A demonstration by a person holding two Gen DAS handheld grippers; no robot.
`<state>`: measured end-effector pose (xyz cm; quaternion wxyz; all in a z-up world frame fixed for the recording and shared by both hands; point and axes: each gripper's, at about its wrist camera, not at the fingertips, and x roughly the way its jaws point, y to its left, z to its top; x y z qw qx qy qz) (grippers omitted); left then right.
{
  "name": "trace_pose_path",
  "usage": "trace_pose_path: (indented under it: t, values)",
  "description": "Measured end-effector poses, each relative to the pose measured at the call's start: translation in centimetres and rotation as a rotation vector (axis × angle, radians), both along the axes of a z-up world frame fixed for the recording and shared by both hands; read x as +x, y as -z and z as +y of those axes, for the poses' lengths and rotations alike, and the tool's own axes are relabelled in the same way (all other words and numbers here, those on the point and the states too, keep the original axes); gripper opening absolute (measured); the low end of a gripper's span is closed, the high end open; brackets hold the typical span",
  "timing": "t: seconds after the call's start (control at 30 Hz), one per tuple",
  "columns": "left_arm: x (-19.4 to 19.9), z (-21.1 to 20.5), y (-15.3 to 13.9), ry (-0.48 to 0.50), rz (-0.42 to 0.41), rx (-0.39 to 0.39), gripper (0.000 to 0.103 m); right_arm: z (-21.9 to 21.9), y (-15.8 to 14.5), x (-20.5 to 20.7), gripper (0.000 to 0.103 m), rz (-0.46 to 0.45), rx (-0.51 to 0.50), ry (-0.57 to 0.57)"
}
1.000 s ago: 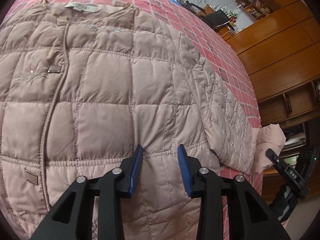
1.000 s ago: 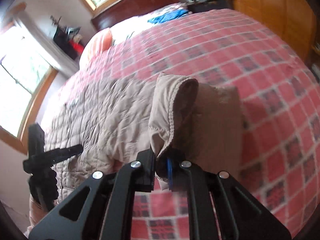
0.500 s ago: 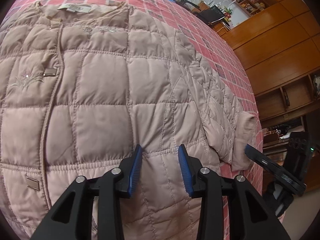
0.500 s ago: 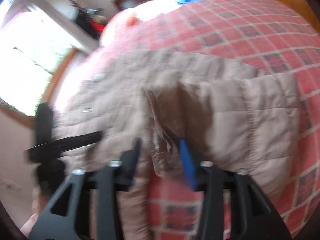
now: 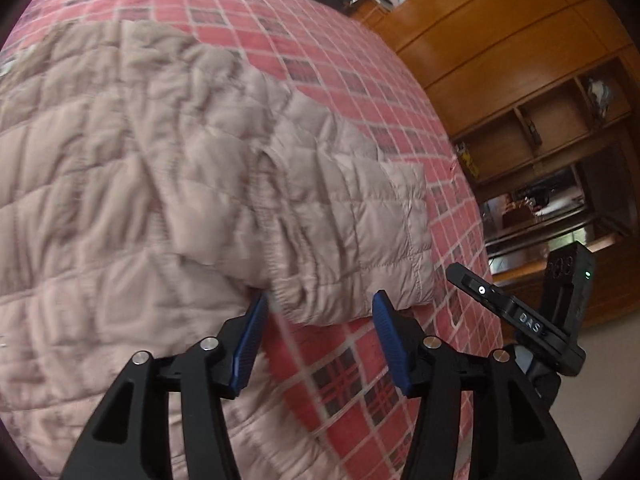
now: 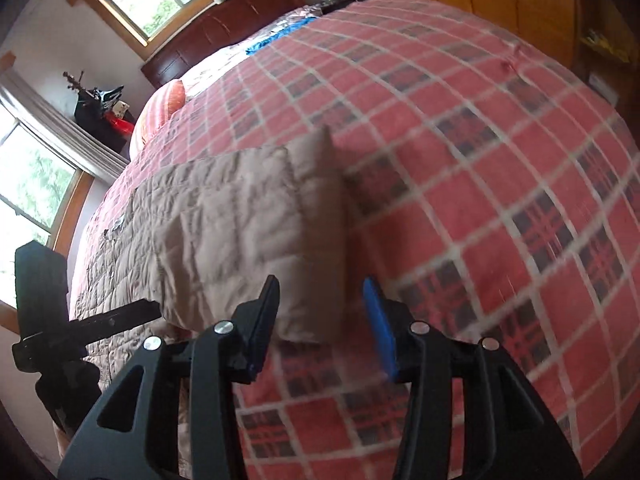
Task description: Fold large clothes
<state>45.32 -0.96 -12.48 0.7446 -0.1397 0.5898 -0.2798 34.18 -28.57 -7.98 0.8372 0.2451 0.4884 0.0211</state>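
Note:
A beige quilted jacket lies spread on the red plaid bedcover. Its sleeve lies flat across the cover, cuff end toward me. My left gripper is open just short of the sleeve's lower edge, nothing between its blue pads. In the right wrist view the same sleeve rests flat; my right gripper is open at its cuff end, holding nothing. The other gripper's body shows at the edge of each view: the right one, the left one.
Wooden wardrobes and shelves stand beyond the bed's right side. The dark headboard, an orange pillow and blue cloth are at the far end. Windows line the left wall. Bare bedcover stretches right of the sleeve.
My right gripper has let go of the sleeve cuff, which now lies flat on the cover. My left gripper has swung right from the jacket's body to the sleeve and opened wider.

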Motion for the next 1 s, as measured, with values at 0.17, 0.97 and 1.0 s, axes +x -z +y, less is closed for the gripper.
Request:
trace_pose_path:
  t: [0.17, 0.97, 1.0]
  values:
    - [0.7, -1.9, 2.0, -0.028, 0.048, 0.031, 0.017, -0.3, 1.5, -1.0, 0.044, 0.024, 0.011, -0.004]
    - [-4.4, 25.1, -5.6, -0.489, -0.290, 0.104, 0.010, 9.7, 1.8, 5.7, 0.052, 0.008, 0.232, -0.230]
    - [-4.5, 26.1, -5.7, -0.507, -0.294, 0.111, 0.010, 10.8, 1.9, 6.2, 0.053, 0.014, 0.231, -0.239]
